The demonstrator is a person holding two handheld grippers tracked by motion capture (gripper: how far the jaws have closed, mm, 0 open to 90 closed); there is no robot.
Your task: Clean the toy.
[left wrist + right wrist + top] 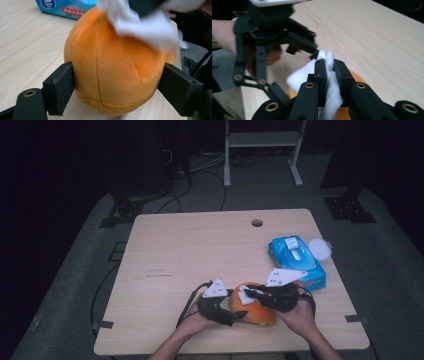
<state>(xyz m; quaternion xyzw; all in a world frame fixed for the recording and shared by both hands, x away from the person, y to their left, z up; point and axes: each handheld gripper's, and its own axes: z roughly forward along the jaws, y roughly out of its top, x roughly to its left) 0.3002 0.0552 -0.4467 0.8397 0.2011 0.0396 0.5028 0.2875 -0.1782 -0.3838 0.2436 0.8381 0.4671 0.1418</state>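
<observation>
Toy: round orange plush ball (110, 72), near edge of the light wooden table (200, 250), just left of the blue wet-wipe pack (296, 259).
Left hand-held gripper (235, 316): 2 jaws pressed against the ball's sides, bracing it.
Right hand-held gripper (329, 67): jaws clamped on a white folded wipe (303, 75), resting on the ball's top.
Handling: likely light, soft, squashy and prone to roll; hold across the widest middle, gently.
Wipe: limp, thin; pinch a bunched fold.
</observation>
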